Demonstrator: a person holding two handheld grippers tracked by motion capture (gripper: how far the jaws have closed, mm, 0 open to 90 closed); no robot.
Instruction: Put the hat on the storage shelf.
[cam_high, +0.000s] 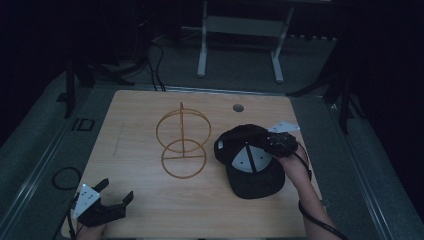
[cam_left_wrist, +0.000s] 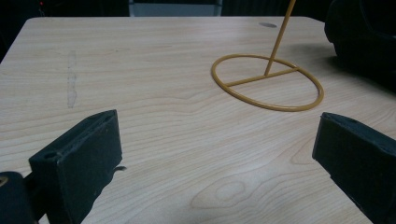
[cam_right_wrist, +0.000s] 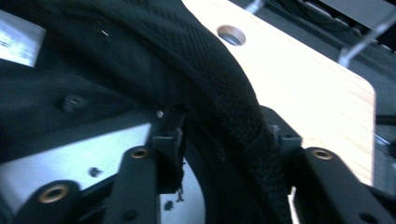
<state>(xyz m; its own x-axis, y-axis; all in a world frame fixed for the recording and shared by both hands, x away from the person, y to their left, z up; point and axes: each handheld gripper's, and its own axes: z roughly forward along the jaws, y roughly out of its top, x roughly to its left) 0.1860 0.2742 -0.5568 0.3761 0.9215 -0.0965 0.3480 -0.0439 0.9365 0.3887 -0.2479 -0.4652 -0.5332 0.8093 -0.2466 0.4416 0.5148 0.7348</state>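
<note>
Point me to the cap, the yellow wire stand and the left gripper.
cap (cam_high: 255, 182), high view, on its brim.
yellow wire stand (cam_high: 183, 172), high view, on its base ring.
left gripper (cam_high: 118, 192), high view, between its open jaws.

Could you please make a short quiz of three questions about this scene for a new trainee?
1. True or false: the left gripper holds the black cap.
2. What stands between the two grippers on the table? A) a yellow wire stand B) a glass bottle C) a red box
3. Which part of the cap does the right gripper clamp?

Key: 1. False, its jaws are open and empty. 2. A. 3. The rim of the upturned crown.
</note>
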